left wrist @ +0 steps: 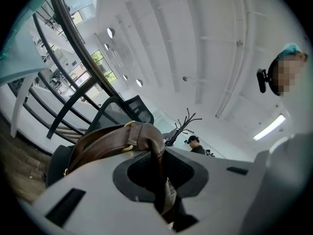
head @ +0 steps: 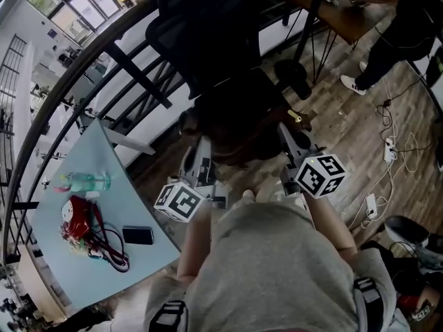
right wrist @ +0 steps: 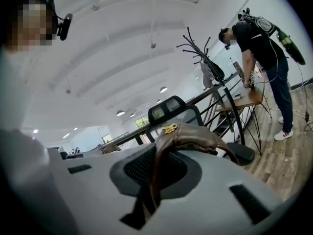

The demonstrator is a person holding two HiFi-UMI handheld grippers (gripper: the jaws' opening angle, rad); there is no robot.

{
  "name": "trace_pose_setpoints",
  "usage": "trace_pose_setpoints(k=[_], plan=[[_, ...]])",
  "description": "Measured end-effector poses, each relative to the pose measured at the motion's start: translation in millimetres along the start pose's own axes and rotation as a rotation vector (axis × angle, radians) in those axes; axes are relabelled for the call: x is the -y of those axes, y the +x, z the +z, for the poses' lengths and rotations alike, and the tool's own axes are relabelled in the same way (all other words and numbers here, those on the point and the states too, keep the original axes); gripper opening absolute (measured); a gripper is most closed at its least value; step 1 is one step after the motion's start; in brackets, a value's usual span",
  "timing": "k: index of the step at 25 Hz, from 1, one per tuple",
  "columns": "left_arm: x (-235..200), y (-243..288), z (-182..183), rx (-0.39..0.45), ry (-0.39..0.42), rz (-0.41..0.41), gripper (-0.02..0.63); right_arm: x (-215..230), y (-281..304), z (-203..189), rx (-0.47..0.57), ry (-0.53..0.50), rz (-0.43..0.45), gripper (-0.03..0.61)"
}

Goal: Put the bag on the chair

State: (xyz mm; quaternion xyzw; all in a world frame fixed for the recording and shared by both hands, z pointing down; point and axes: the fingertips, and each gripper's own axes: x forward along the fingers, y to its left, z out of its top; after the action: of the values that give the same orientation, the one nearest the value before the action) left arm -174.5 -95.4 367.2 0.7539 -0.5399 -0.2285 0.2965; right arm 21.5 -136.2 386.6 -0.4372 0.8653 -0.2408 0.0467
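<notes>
A dark brown leather bag (head: 239, 126) hangs between my two grippers, just in front of a black office chair (head: 208, 26). My left gripper (head: 201, 151) is shut on a brown strap (left wrist: 144, 138) of the bag, which runs down between its jaws. My right gripper (head: 291, 135) is shut on the other strap (right wrist: 159, 163), with the bag's top and a gold buckle (right wrist: 169, 128) just beyond. The chair's mesh back (left wrist: 122, 110) rises behind the bag in the left gripper view. The same chair's headrest (right wrist: 166, 110) shows in the right gripper view.
A pale blue table (head: 83, 254) at the left holds a bottle (head: 86, 181), a red bundle (head: 77, 221) and a phone (head: 138, 236). A black railing (head: 104, 54) runs behind the chair. A person (head: 394, 26) stands at a wooden desk (head: 339, 12); cables (head: 387, 151) lie on the floor.
</notes>
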Motion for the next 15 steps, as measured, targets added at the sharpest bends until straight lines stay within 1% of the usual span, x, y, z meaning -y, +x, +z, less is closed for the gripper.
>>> trace_pose_setpoints(k=[3,6,10,15], plan=[[-9.8,12.0,-0.7,-0.011,-0.008,0.009,0.041,8.6,11.7,-2.7,-0.017,0.009,-0.013,0.018],[-21.7,25.1,-3.1,-0.002,-0.023,0.016,0.041,18.5,25.2,-2.9,-0.028,0.01,-0.016,0.018],[-32.2,44.7,-7.8,-0.027,-0.023,0.042,0.041,34.3,48.1,-1.8,-0.042,0.001,-0.012,0.018],[-55.4,72.6,-18.8,-0.022,-0.049,0.081,0.041,60.5,77.4,-7.7,-0.088,-0.008,-0.001,0.018]])
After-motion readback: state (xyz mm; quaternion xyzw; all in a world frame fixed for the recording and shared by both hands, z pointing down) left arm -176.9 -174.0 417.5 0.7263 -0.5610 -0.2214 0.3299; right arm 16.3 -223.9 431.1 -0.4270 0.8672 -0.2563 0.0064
